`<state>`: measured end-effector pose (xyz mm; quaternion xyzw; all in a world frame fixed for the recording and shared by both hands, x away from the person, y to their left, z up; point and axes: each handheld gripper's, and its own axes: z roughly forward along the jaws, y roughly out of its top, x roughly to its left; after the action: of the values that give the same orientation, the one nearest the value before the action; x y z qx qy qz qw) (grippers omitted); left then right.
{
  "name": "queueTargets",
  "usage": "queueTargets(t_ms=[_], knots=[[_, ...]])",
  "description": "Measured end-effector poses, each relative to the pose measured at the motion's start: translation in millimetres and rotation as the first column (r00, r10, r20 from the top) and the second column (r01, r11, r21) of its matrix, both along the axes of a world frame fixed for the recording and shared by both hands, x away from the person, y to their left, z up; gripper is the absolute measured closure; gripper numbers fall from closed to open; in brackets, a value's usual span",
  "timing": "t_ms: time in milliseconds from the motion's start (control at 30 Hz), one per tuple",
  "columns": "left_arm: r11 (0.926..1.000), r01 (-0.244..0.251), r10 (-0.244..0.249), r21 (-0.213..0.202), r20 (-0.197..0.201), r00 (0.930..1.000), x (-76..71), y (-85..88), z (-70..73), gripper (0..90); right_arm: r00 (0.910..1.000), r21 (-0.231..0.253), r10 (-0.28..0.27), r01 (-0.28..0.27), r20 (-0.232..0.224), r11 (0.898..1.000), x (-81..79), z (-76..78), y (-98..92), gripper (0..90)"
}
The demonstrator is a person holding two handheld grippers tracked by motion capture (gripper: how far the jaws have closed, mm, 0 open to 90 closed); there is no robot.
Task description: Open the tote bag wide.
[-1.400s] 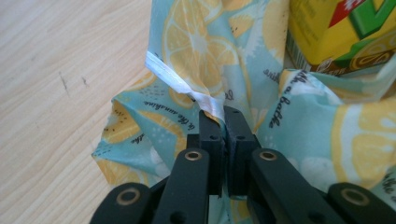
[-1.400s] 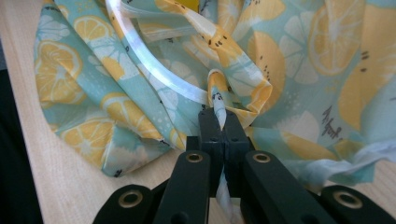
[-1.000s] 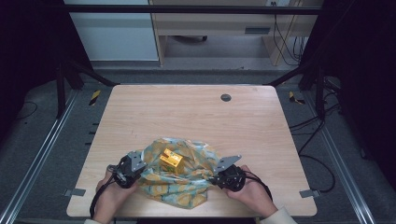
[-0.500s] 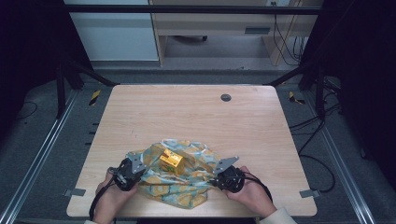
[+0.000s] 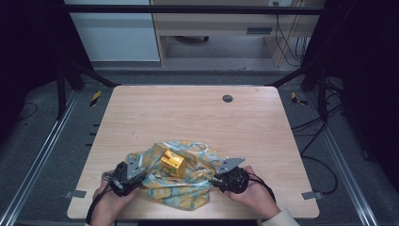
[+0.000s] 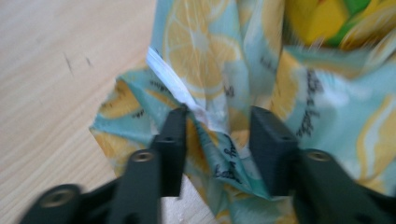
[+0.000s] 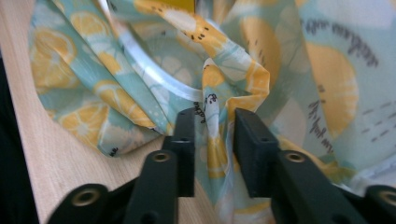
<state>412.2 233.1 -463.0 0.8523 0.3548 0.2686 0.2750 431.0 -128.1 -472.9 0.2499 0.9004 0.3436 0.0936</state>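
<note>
While both claws part, cloth (image 5: 188,186) nears table edge (image 5: 188,217).

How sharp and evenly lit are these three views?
High view: the pale wooden table is evenly lit, its surroundings dark. Left gripper view: the lemon-print teal cloth and the yellow box are smeared with blur. Right gripper view: the cloth is sharper; the nearest black fingers look soft.
</note>
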Motion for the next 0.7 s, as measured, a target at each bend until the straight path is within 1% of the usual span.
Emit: queueTargets(t_ms=[33, 100, 133, 200, 267, 333, 367, 400, 433, 467, 533, 633, 700], knots=[[0.9995, -0.001, 0.002, -0.031, 0.017, 0.9999, -2.1, 0.0, 3.4, 49.2, 0.9998, 0.01, 0.006, -0.006, 0.018, 1.0, -0.9, 3.8, -1.1, 64.3], [0.9968, 0.002, 0.004, -0.08, 0.067, 0.9977, -6.2, -0.6, 10.8, 40.9, 0.9982, 0.027, -0.003, 0.001, 0.059, 1.0, -3.3, 14.4, -4.1, 56.3], [0.9944, 0.003, 0.007, -0.106, 0.092, 0.9957, -8.1, -0.7, 14.4, 38.5, 0.9966, 0.041, -0.006, 0.003, 0.082, 0.999, -3.9, 20.2, -6.2, 52.7], [0.9878, 0.01, 0.009, -0.155, 0.12, 0.9927, -10.3, -0.6, 19.8, 33.7, 0.9942, 0.068, -0.028, 0.021, 0.104, 0.997, -5.6, 31.6, -10.6, 44.5], [0.9835, 0.011, 0.013, -0.181, 0.133, 0.991, -11.5, 0.0, 22.7, 31.0, 0.9919, 0.093, -0.044, 0.032, 0.12, 0.995, -6.8, 40.0, -14.6, 37.7], [0.9791, 0.005, 0.03, -0.203, 0.165, 0.9859, -12.4, 0.9, 25.1, 29.7, 0.9882, 0.106, -0.06, 0.045, 0.141, 0.993, -6.6, 45.9, -18.2, 31.6], [0.9758, 0.007, 0.03, -0.219, 0.169, 0.9852, -12.2, 1.8, 25.9, 28.0, 0.9862, 0.114, -0.065, 0.048, 0.152, 0.992, -6.0, 47.8, -20.5, 29.5], [0.9729, 0.011, 0.028, -0.231, 0.165, 0.986, -11.6, 2.8, 26.1, 26.2, 0.9853, 0.125, -0.071, 0.051, 0.156, 0.991, -5.3, 49.6, -22.8, 27.0], [0.9721, 0.006, 0.034, -0.235, 0.164, 0.986, -11.1, 3.9, 26.0, 25.5, 0.9841, 0.135, -0.078, 0.056, 0.159, 0.989, -4.4, 51.0, -25.2, 24.6], [0.9724, -0.005, 0.043, -0.233, 0.161, 0.9861, -10.5, 5.0, 25.8, 24.4, 0.9831, 0.14, -0.091, 0.069, 0.159, 0.988, -3.4, 52.1, -27.7, 22.9], [0.9704, -0.02, 0.058, -0.241, 0.152, 0.9866, -8.3, 8.3, 25.5, 22.6, 0.9795, 0.154, -0.12, 0.095, 0.162, 0.984, -0.9, 53.7, -33.8, 20.4], [0.9646, -0.038, 0.075, -0.261, 0.133, 0.9883, -4.7, 14.8, 24.5, 20.7, 0.9735, 0.173, -0.167, 0.14, 0.156, 0.975, 4.1, 54.9, -44.5, 17.8], [0.9619, -0.057, 0.095, -0.268, 0.131, 0.9869, -2.8, 19.6, 24.4, 20.4, 0.9678, 0.179, -0.2, 0.172, 0.153, 0.969, 7.3, 54.5, -52.5, 15.9]])
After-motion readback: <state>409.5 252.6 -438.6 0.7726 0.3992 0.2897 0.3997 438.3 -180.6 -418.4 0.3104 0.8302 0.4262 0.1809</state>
